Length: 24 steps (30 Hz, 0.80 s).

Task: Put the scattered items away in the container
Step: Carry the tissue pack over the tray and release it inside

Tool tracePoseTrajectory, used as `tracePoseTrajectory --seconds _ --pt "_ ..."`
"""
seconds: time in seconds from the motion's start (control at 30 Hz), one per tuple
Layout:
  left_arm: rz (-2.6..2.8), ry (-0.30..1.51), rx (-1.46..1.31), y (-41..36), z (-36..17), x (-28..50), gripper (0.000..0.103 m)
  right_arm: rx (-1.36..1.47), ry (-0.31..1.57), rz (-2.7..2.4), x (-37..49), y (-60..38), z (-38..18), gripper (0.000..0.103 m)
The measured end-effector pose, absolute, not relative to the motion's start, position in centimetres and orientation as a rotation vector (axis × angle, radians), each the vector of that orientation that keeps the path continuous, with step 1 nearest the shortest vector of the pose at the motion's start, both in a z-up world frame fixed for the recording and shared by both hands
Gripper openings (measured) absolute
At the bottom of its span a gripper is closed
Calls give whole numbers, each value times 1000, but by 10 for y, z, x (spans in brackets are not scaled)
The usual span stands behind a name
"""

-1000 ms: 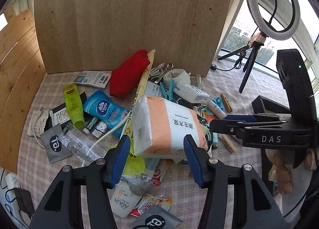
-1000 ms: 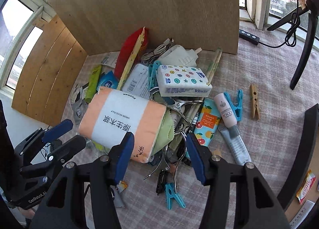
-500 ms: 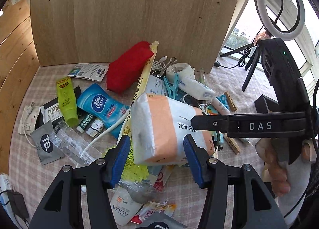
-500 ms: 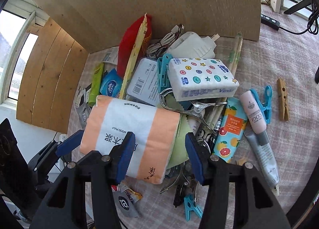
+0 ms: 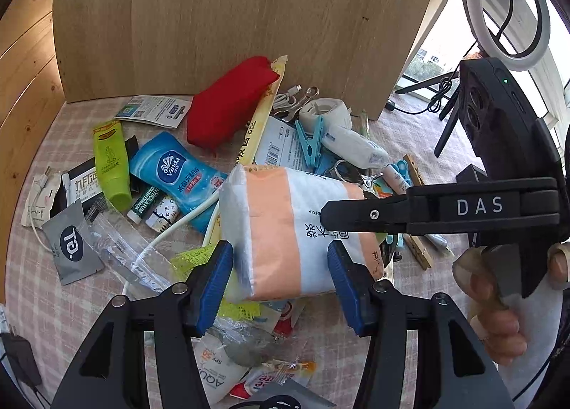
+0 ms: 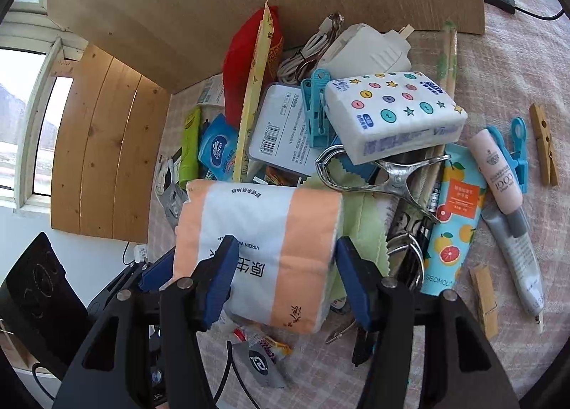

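1 tissue pack [image 5: 295, 231] lies atop the pile on the table [image 6: 516, 63], flanked by both grippers. Left gripper [image 5: 281, 280]: part open, pads just beside the pack. Right gripper [image 6: 283, 279]: opening, pack between its jaws. Counted nearby: 3 wooden pegs [image 6: 543, 145], 2 blue pegs [image 6: 315, 113].

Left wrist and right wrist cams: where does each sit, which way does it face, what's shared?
Left wrist: on the left gripper, looking down along its blue-padded fingers at the orange-and-white tissue pack between them; the right gripper and a hand show at right.
Right wrist: on the right gripper, jaws opening, facing the same pack from its other end; left gripper low left.
Shared: pack, red pouch, wooden panel.
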<state>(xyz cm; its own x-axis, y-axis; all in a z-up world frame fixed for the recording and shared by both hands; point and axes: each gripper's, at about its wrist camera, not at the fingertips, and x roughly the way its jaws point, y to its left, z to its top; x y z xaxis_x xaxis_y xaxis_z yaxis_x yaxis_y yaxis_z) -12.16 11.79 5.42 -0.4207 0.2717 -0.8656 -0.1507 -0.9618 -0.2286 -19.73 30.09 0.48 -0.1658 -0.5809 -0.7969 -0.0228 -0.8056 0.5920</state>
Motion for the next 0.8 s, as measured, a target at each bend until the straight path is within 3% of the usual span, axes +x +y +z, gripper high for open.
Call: tracePoseTrajectory --seconds 0.47,0.8 --pt "2459 -184 -1396 139 103 -101 51 1620 -732 -2087 -166 334 54 56" --pt "2336 -28 -1232 242 142 -78 51 1530 -839 -2271 -106 437 100 56"
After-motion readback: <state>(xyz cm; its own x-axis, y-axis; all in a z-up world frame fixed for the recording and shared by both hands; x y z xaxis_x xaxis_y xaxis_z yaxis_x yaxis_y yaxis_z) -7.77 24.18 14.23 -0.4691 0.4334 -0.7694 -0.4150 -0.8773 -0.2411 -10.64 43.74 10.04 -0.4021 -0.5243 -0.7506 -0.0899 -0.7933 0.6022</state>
